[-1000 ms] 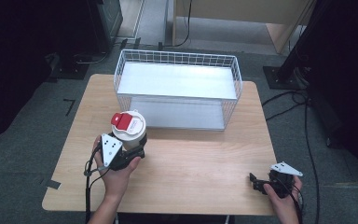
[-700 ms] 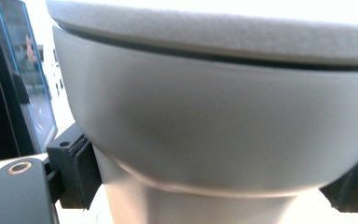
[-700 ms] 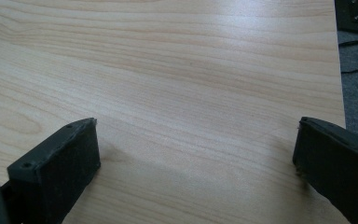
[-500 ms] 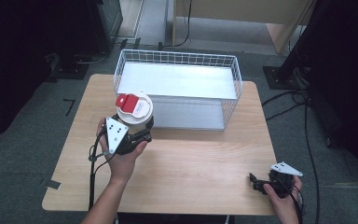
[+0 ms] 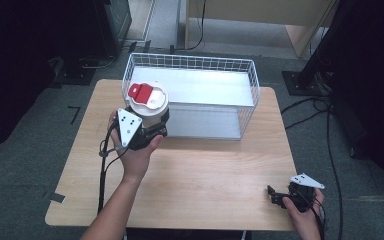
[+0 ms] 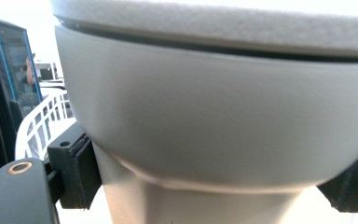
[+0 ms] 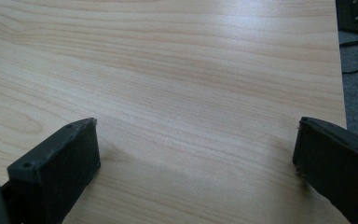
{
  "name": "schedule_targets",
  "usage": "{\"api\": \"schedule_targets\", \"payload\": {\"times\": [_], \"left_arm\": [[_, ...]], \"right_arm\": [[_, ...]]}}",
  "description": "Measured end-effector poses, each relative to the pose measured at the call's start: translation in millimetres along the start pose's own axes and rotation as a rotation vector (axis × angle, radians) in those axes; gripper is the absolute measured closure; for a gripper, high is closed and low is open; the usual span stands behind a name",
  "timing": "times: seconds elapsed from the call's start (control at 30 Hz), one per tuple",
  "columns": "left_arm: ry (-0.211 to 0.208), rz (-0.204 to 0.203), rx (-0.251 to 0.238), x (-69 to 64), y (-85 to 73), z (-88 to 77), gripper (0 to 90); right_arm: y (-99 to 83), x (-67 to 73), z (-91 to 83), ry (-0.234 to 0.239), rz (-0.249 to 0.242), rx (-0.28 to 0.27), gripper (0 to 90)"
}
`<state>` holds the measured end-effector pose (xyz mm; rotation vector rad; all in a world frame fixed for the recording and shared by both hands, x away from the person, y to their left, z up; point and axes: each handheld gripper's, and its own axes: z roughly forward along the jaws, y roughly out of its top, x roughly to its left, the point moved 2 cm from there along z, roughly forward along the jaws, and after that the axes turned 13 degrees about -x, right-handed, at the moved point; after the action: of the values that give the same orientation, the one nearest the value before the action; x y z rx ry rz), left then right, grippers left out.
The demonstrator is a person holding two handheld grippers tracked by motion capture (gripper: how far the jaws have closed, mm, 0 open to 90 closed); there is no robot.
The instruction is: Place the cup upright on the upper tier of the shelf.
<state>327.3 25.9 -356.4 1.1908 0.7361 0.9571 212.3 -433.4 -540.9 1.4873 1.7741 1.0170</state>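
Firmly, left gripper (image 5: 152,131) clamps lidded cup (image 5: 147,102).

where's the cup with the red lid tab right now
In the high view, the cup sits clamped in the left gripper at the table's left side, at the wire basket's front left corner.

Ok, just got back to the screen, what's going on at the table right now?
The left gripper is shut on a white cup with a red-tabbed lid, held by its body at the near-left corner of the white wire basket. The right gripper is open and idle, low over the wooden table near its right front corner.
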Motion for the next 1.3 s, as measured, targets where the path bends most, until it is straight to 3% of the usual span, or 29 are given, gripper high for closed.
{"api": "schedule_targets", "payload": {"times": [0.53,0.67,0.73,1.03,1.3], "left_arm": [[-0.023,0.010,-0.016,-4.4,15.4,37.9,12.2],[-0.037,-0.015,-0.021,-4.7,17.7,48.9,12.2],[-0.037,0.002,-0.023,-5.2,18.0,54.8,12.2],[-0.017,-0.023,0.005,0.6,13.5,78.9,12.2],[-0.004,0.001,0.014,2.6,9.4,94.8,12.2]], "right_arm": [[0.0,0.0,-0.1,0.004,-0.001,0.000,0.2],[0.0,-0.1,-0.2,0.005,-0.002,0.000,0.2],[0.0,0.0,-0.2,0.005,-0.001,0.000,0.2],[0.0,0.2,-0.3,0.011,0.001,0.000,0.3],[0.1,-0.1,-0.3,0.011,0.000,-0.002,0.4]]}}
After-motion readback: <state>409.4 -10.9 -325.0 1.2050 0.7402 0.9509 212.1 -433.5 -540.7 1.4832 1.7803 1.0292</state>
